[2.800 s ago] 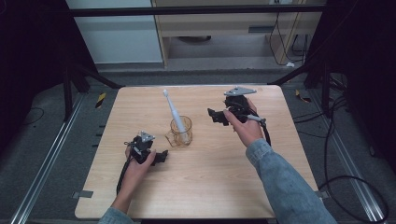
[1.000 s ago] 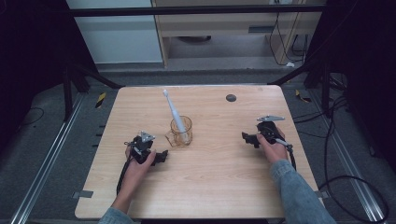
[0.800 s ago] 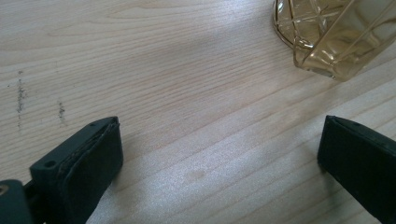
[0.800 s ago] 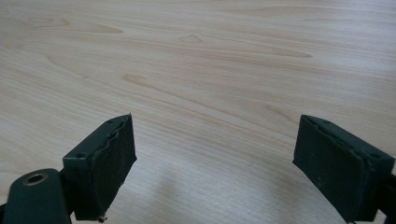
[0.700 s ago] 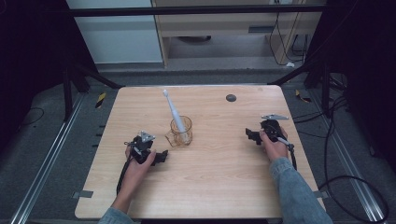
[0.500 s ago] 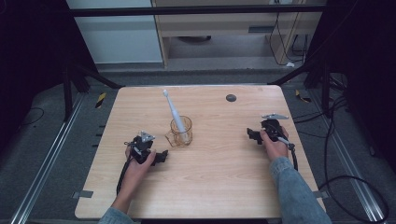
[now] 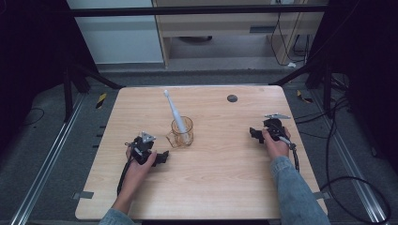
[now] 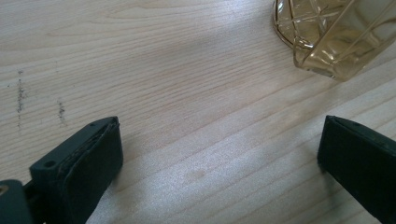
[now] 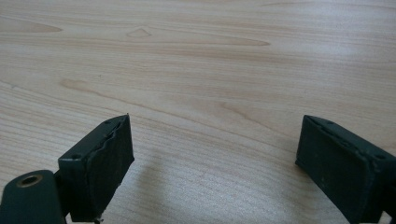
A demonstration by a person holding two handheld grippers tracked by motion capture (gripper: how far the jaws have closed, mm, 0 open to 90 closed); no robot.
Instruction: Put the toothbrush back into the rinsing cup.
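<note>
An amber patterned glass cup stands near the middle of the wooden table, and a white electric toothbrush leans in it, head up and tilted to the back left. My left gripper rests on the table just left of the cup, open and empty. In the left gripper view the cup sits beyond the jaws at the upper right. My right gripper lies low at the table's right side, open, with bare wood between its jaws.
A small dark round disc lies near the table's far edge, right of centre. Cables trail on the floor to the right. A metal frame and a cabinet stand behind the table.
The right gripper came down from the far right of the table, near the disc, to the right side and has settled there. The left gripper, cup and toothbrush have not moved.
</note>
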